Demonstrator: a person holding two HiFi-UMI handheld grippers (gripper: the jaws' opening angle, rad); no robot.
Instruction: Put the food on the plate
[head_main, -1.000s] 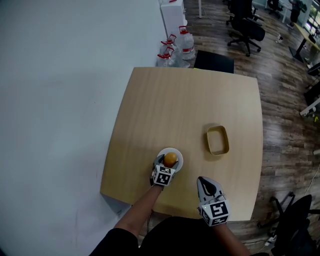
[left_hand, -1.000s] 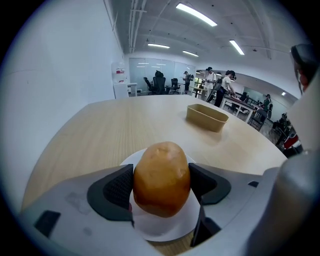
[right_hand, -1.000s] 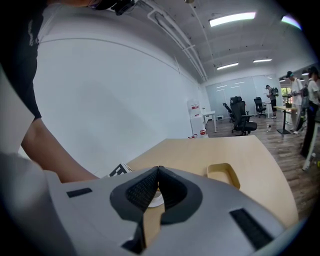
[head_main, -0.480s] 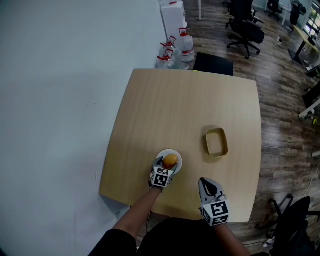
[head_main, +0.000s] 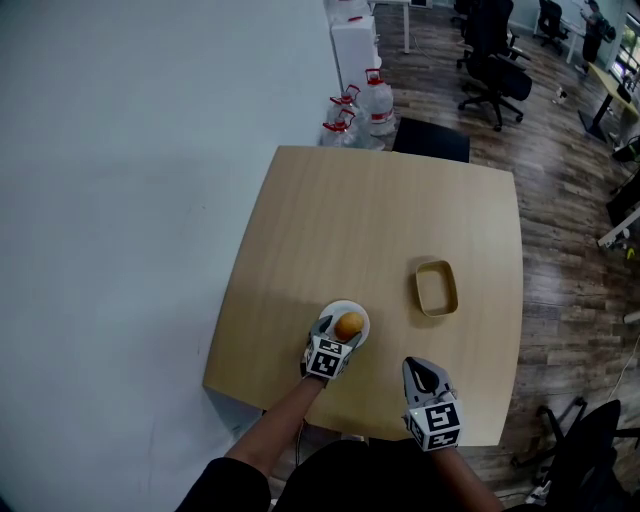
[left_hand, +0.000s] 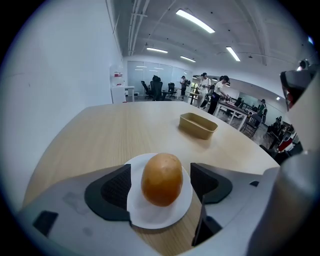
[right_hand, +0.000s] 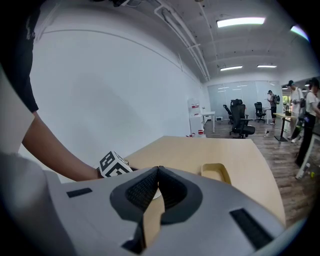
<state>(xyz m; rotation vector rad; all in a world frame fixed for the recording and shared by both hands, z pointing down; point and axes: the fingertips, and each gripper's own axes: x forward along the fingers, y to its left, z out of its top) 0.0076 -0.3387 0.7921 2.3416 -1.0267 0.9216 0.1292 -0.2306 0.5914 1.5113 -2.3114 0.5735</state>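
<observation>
A brown, egg-shaped potato (left_hand: 162, 178) (head_main: 349, 326) rests on a small white plate (left_hand: 150, 216) (head_main: 334, 309) near the table's near-left edge. My left gripper (left_hand: 161, 185) (head_main: 338, 331) straddles the potato; its jaws are opening, and a narrow gap shows between each pad and the potato. My right gripper (right_hand: 158, 170) (head_main: 419, 369) hovers near the table's front edge, to the right of the plate, shut with nothing in it.
A tan oblong tray (head_main: 437, 288) (left_hand: 198, 125) (right_hand: 216, 172) lies on the light wooden table (head_main: 380, 220) to the right of the plate. Water jugs (head_main: 375, 100) and a black chair stand beyond the far edge. A white wall runs along the left.
The left gripper's jaws have spread apart around the potato, which stays on the plate. The head view has shifted slightly; the right gripper holds its place.
</observation>
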